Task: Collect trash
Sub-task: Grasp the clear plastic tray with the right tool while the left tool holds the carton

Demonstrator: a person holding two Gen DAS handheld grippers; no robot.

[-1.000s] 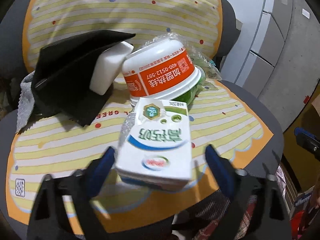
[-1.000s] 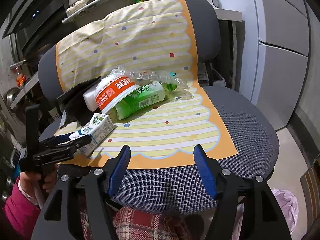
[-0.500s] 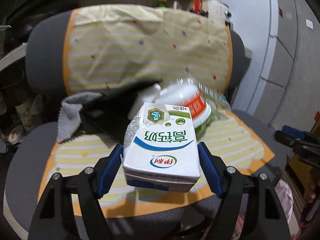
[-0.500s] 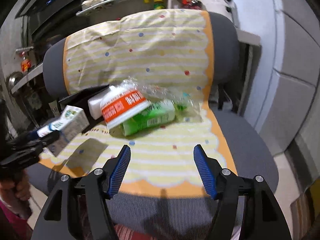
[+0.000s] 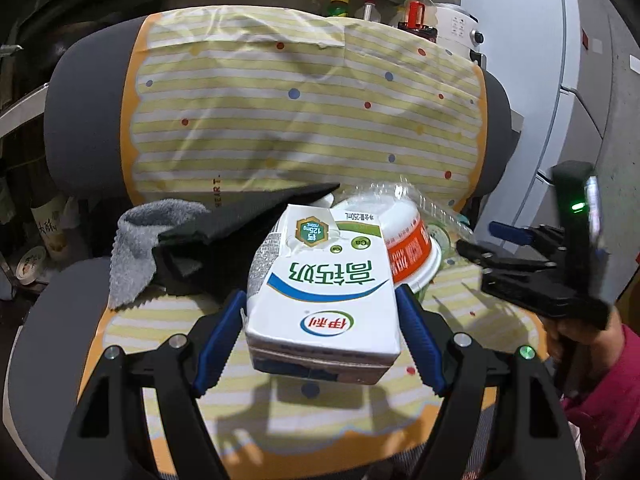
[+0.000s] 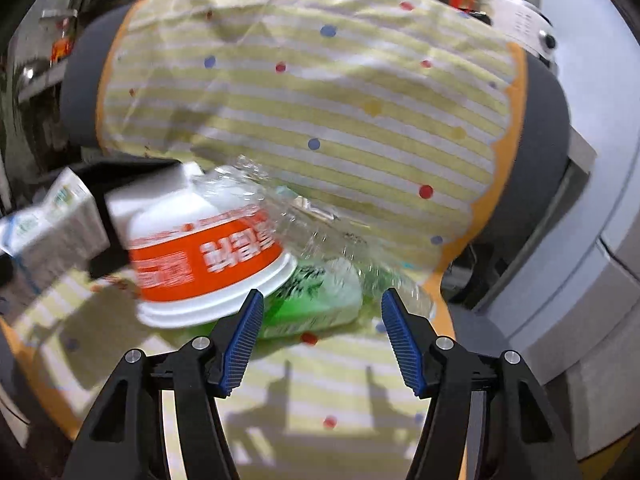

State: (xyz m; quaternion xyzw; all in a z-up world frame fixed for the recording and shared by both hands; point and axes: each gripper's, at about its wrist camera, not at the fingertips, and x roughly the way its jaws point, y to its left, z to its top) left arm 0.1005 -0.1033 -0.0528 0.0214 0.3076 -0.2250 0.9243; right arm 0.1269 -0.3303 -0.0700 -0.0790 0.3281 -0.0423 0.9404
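Left gripper (image 5: 320,340) clamps the milk carton (image 5: 324,292) by its sides, clear of the chair seat (image 5: 52,340) for carrying off, while right gripper (image 6: 320,336), empty, narrows toward the green bottle (image 6: 316,300) under the bowl (image 6: 208,264)

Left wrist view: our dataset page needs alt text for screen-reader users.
A hand-held gripper clamps a white milk carton above a chair with a striped cover. Behind it lie an orange-and-white bowl and dark cloth.
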